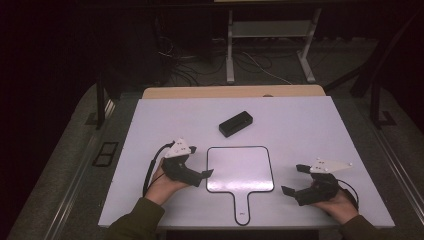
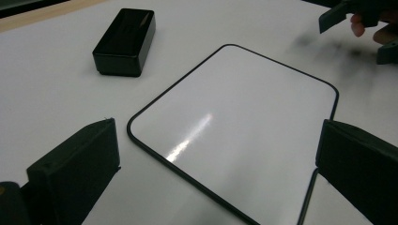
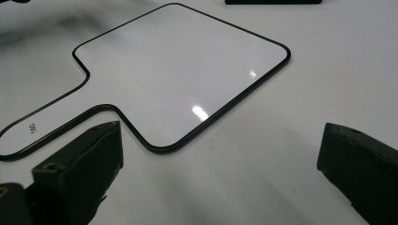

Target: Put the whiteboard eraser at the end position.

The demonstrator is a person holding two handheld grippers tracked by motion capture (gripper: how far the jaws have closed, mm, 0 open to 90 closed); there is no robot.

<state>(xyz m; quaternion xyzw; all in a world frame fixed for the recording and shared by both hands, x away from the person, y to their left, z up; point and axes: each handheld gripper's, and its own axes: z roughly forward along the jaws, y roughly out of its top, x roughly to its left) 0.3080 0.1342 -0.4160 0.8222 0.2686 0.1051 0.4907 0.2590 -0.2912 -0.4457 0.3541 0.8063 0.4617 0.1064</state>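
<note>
A white paddle-shaped board (image 1: 240,169) with a thin black rim and a short handle toward the front edge lies flat on the table. Behind it rests a black rectangular block (image 1: 235,123), lying apart from the board. My left gripper (image 1: 200,161) sits at the board's left edge, open and empty. In the left gripper view its jaws (image 2: 218,136) straddle the board's (image 2: 234,117) near corner, with the block (image 2: 124,41) farther off. My right gripper (image 1: 293,179) rests to the right of the board, open and empty. Its own view (image 3: 220,136) looks across the board (image 3: 178,70) and its handle.
The white tabletop (image 1: 310,130) has a wooden strip (image 1: 230,92) along its back edge. Beyond it, a metal stand (image 1: 230,50) and loose cables (image 1: 200,70) are on the dark floor. A black frame (image 1: 105,153) lies on the floor at the left.
</note>
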